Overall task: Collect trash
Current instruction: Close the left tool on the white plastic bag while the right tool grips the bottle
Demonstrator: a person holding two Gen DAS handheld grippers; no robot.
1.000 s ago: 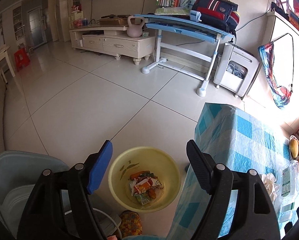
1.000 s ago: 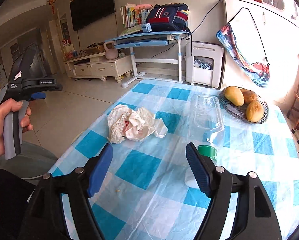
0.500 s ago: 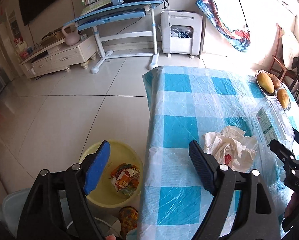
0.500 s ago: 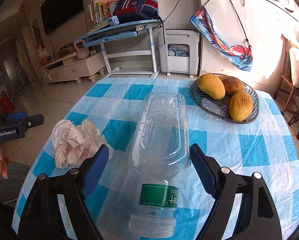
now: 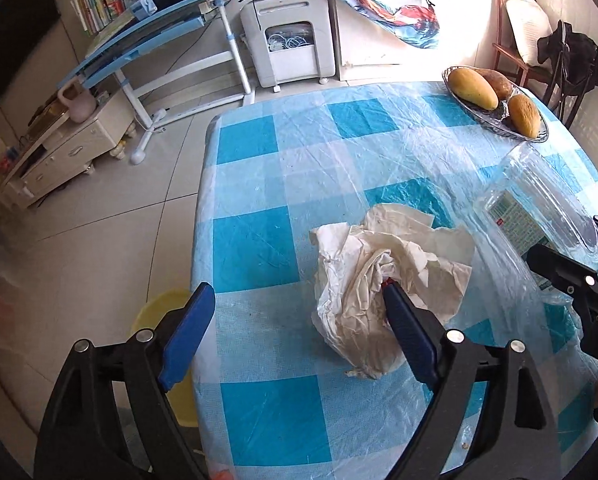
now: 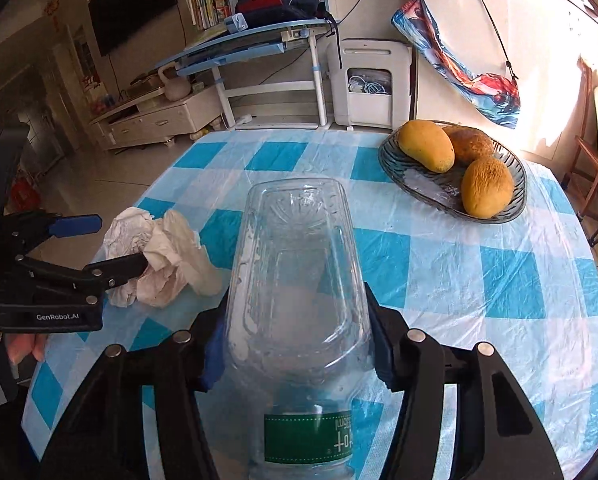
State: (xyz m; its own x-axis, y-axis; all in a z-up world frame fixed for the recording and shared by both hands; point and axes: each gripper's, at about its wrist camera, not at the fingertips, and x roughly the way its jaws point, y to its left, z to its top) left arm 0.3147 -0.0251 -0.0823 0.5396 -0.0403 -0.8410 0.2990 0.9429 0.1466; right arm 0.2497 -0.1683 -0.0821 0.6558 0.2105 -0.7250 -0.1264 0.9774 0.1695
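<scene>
**Bottle gripped, tissue between open jaws**

Your table (image 5: 255, 240) lies under both tools. Your right gripper (image 6: 295, 356) has just been closing and now pinches the clear bottle (image 6: 299, 264), whose base points away from you. Your left gripper (image 5: 295, 316) has just been widening; the crumpled tissue (image 5: 363, 276) meets its right finger only, and the left is clear of it.

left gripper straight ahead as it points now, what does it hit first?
Likely the crumpled paper: the left gripper is open, one finger already at the wad. Beyond it lies only tablecloth. Depth is uncertain.
</scene>
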